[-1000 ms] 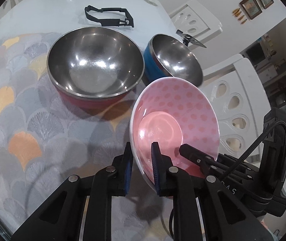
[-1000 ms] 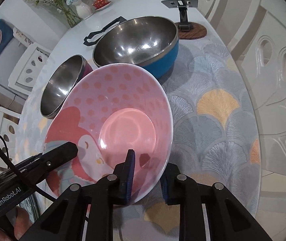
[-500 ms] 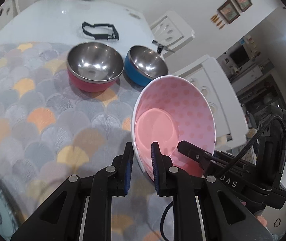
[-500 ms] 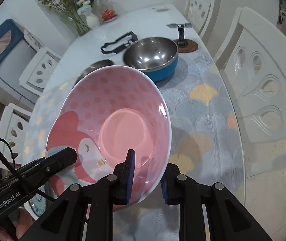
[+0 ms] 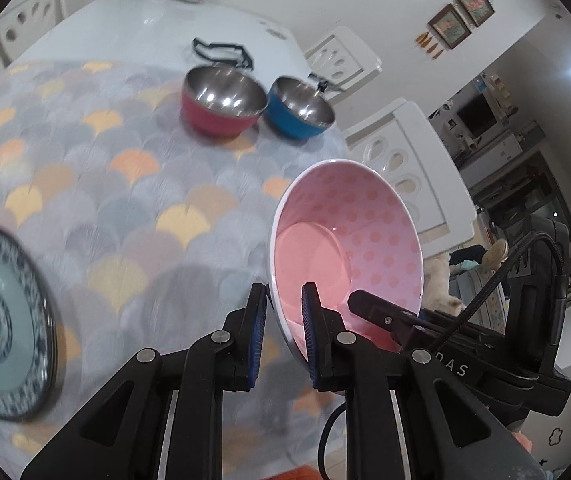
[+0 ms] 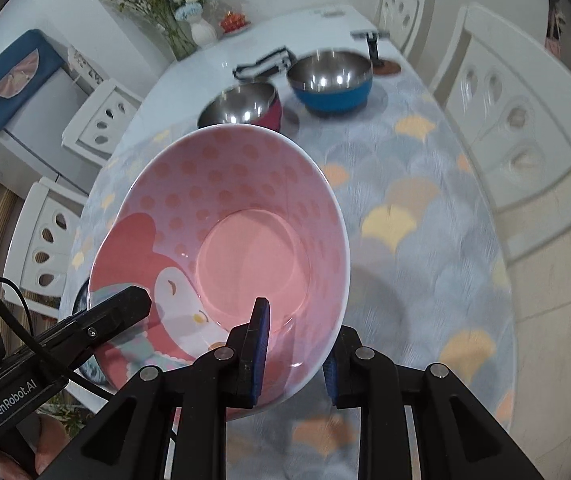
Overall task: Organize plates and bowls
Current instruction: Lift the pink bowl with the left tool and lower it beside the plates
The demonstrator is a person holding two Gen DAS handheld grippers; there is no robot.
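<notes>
Pink with darker dots, the bowl [image 5: 349, 248] hangs tilted above the table [image 5: 97, 184], its rim pinched on two sides by the left gripper [image 5: 283, 320] and the right gripper [image 6: 297, 344]. Far back, a red bowl [image 5: 221, 108] and a blue bowl [image 5: 299, 114] sit just beside each other, and a blue-green plate [image 5: 1, 320] lies near the table's edge.

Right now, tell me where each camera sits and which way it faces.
Left wrist: sits on the left gripper, looking down over the scallop-patterned tablecloth at the pink polka-dot bowl it grips by the rim; the right gripper enters from the right.
Right wrist: sits on the right gripper, clamped on the pink polka-dot bowl; the left gripper enters lower left.
Shared: the pink bowl, red-sided steel bowl, blue-sided steel bowl.
</notes>
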